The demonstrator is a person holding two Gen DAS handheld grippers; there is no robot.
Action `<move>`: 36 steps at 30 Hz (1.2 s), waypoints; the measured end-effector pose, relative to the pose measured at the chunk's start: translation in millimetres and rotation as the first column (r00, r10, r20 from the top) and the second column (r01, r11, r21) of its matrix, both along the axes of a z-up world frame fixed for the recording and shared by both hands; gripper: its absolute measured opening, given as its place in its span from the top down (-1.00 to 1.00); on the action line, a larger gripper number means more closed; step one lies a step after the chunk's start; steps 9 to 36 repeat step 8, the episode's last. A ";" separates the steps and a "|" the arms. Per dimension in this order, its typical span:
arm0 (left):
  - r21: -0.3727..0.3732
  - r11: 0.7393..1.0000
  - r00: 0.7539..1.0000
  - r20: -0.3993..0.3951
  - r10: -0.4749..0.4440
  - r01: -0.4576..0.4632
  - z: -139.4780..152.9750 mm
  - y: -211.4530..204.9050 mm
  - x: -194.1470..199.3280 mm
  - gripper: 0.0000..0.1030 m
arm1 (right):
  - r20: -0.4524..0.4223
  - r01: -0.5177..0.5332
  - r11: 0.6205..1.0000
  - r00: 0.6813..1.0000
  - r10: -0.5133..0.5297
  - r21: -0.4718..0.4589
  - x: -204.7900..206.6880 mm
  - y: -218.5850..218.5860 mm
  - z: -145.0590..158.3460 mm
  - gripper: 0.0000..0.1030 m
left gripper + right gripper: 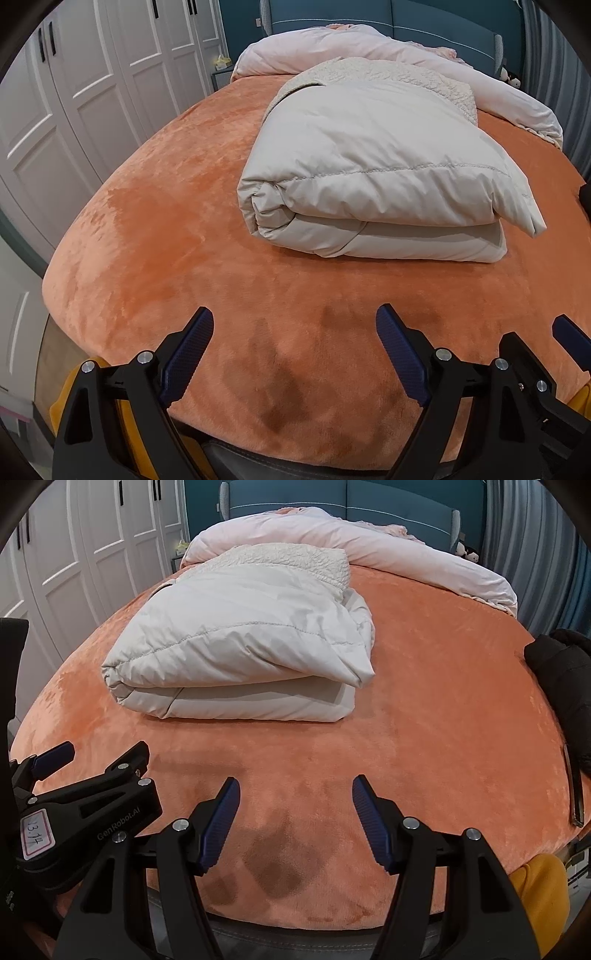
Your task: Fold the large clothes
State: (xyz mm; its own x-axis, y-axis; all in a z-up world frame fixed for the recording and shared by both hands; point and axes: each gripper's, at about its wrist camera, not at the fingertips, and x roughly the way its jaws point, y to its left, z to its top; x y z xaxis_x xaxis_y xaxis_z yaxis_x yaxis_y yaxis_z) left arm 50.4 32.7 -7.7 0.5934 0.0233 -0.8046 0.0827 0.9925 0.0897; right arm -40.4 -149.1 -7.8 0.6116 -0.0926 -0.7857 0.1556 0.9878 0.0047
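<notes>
Puffer coat (373,173) sits folded in a thick bundle mid-bed on the orange bed cover (166,221), fleece collar side toward the headboard. Looks like the fold is done; if tidying, press the loose flap corner on the right flat, don't drag the bundle. Left tool (294,352) fingers apart, empty, low near the bed's near edge. Right tool (295,821) same, apart and empty. Coat well ahead of both, untouched. Black garment (561,686) at right edge.
</notes>
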 end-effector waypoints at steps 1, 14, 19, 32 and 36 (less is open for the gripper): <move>0.002 1.000 1.000 0.003 -0.001 0.001 0.8 -0.3 -0.7 -0.65 | 0.002 0.001 1.000 1.000 -0.001 -0.001 -0.6 0.2 0.4 -0.18; 0.011 1.000 1.000 0.017 -0.007 0.007 5.3 -3.1 -3.7 -0.56 | 0.010 0.022 1.000 1.000 -0.022 -0.010 -3.5 1.2 3.2 -0.18; 0.011 1.000 1.000 0.017 -0.007 0.007 5.3 -3.1 -3.7 -0.56 | 0.010 0.022 1.000 1.000 -0.022 -0.010 -3.5 1.2 3.2 -0.18; 0.011 1.000 1.000 0.017 -0.007 0.007 5.3 -3.1 -3.7 -0.56 | 0.010 0.022 1.000 1.000 -0.022 -0.010 -3.5 1.2 3.2 -0.18; 0.011 1.000 1.000 0.017 -0.007 0.007 5.3 -3.1 -3.7 -0.56 | 0.010 0.022 1.000 1.000 -0.022 -0.010 -3.5 1.2 3.2 -0.18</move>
